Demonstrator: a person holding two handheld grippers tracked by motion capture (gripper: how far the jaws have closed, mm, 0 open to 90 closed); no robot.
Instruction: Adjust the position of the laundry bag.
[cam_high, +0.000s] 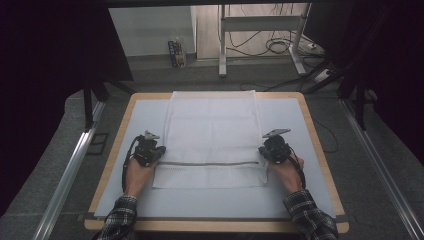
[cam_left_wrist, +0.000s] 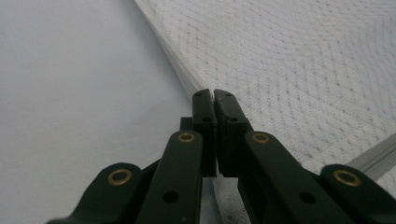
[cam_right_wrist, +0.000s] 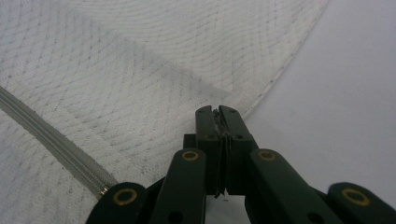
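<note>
A white woven towel (cam_high: 212, 130) lies flat on the pale mat, running from the far edge toward me. A grey stripe (cam_high: 210, 163) crosses it near its front end. My left gripper (cam_high: 161, 154) sits at the stripe's left end, on the towel's left edge. Seen up close, the left gripper (cam_left_wrist: 214, 93) is shut, with the edge of the towel (cam_left_wrist: 303, 70) running in between the jaws. My right gripper (cam_high: 261, 150) sits at the stripe's right end. Up close, the right gripper (cam_right_wrist: 217, 109) is shut on a thin fold of the towel (cam_right_wrist: 116, 70), beside the stripe (cam_right_wrist: 51, 135).
The pale mat (cam_high: 285, 200) covers a wooden-rimmed table (cam_high: 321, 150), with bare mat on both sides of the towel and in front of it. Beyond the table stand a metal desk frame (cam_high: 222, 45), floor cables (cam_high: 272, 46) and a small box (cam_high: 176, 54).
</note>
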